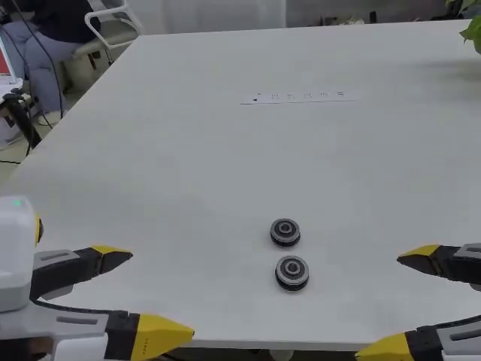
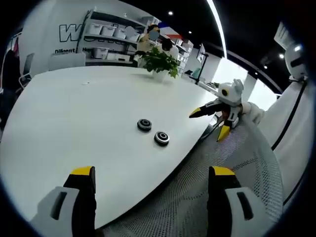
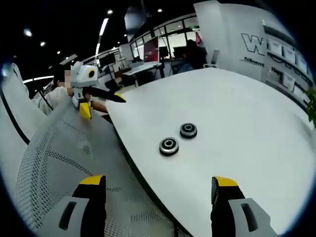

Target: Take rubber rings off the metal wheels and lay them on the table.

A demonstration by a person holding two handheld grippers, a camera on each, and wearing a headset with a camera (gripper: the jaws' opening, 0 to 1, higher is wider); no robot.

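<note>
Two small metal wheels with black rubber rings lie flat on the white table, one point(image 1: 285, 232) just behind the other point(image 1: 291, 272), near the front edge. They also appear in the left gripper view point(image 2: 144, 125) point(image 2: 161, 138) and the right gripper view point(image 3: 188, 130) point(image 3: 169, 146). My left gripper point(image 1: 143, 293) is open at the lower left, well apart from the wheels. My right gripper point(image 1: 398, 301) is open at the lower right, also apart. Both sets of yellow-tipped jaws hold nothing.
The white table point(image 1: 225, 150) stretches far back, with a strip of printed marks point(image 1: 301, 96) near its middle. A chair point(image 1: 105, 30) and a seated person are at the back left. A potted plant point(image 2: 159, 61) stands on the far side. Mesh chair fabric point(image 3: 69, 158) lies below the table edge.
</note>
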